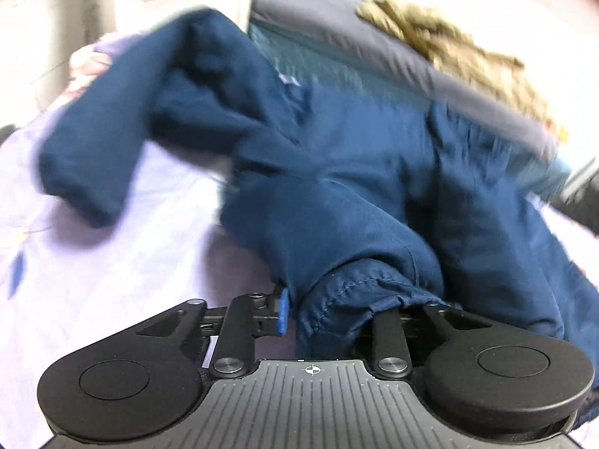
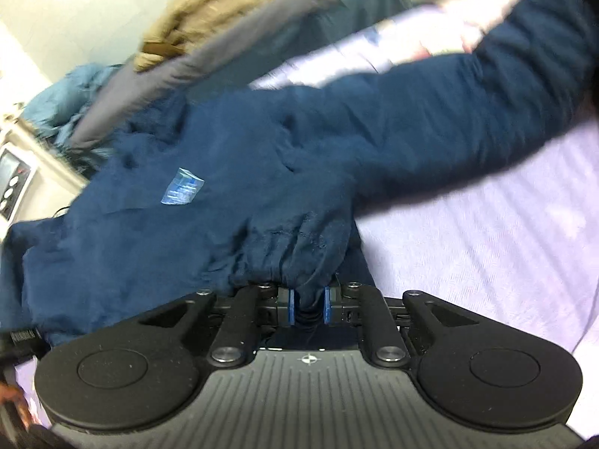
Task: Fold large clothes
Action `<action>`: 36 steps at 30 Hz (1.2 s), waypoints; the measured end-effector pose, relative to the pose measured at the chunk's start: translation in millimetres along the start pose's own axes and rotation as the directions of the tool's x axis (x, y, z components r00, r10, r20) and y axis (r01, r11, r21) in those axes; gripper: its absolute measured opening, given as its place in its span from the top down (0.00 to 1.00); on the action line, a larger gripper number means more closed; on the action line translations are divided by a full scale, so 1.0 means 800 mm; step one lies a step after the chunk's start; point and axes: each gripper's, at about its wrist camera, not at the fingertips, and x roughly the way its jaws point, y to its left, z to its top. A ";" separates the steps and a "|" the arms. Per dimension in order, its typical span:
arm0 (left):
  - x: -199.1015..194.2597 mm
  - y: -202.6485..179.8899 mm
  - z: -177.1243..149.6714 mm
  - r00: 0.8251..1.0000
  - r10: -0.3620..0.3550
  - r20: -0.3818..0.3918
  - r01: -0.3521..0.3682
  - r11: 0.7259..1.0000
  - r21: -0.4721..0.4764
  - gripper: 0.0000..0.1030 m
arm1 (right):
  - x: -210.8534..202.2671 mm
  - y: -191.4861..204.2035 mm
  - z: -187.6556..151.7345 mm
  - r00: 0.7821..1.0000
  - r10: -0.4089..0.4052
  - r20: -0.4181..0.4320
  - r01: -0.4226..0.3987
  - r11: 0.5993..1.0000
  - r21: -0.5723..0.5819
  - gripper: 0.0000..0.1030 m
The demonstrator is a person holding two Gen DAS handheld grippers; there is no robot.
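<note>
On lilac sheet [image 2: 486,243] | right tongs [image 2: 307,307] pinch jacket [image 2: 224,187] hem | left tongs [image 1: 337,314] (half-hidden): cannot tell

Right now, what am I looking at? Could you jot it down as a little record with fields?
garment: navy jacket, rumpled, one sleeve stretched out
surface: lilac bedsheet
right gripper: shut on bunched jacket hem
left gripper: jacket cuff between the pads; only one blue pad shows, so the grip is unclear
behind: fur-trimmed grey coat
image: motion blurred
</note>
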 end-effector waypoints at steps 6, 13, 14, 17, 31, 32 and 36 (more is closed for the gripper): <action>-0.117 0.094 -0.045 0.999 0.049 -0.006 -0.049 0.993 -0.112 0.50 | -0.129 0.018 -0.019 0.992 0.124 -0.009 -0.124 0.980 -0.156 0.88; -0.081 0.181 -0.177 0.936 0.216 -0.279 -0.296 0.910 -0.289 0.45 | -0.162 0.020 -0.102 0.951 0.048 -0.305 -0.156 0.927 -0.342 0.90; -0.074 0.185 -0.187 0.934 0.204 -0.293 -0.295 0.902 -0.314 0.45 | -0.150 0.022 -0.113 0.937 0.038 -0.347 -0.164 0.925 -0.342 0.90; -0.067 0.167 -0.194 0.943 0.186 -0.277 -0.255 0.936 -0.242 0.45 | -0.107 0.025 -0.139 0.891 0.003 -0.454 -0.175 0.925 -0.337 0.89; -0.052 0.043 -0.230 0.943 0.327 0.063 -0.281 0.680 0.677 0.00 | -0.072 0.011 -0.150 0.868 -0.101 -0.486 -0.109 0.917 -0.384 0.38; -0.052 0.043 -0.236 0.942 0.327 0.077 -0.285 0.654 0.701 0.00 | -0.071 0.014 -0.151 0.869 -0.106 -0.482 -0.106 0.913 -0.393 0.36; -0.051 0.050 -0.239 0.942 0.305 0.141 -0.304 0.596 0.743 0.00 | -0.072 0.017 -0.153 0.874 -0.109 -0.474 -0.102 0.912 -0.398 0.33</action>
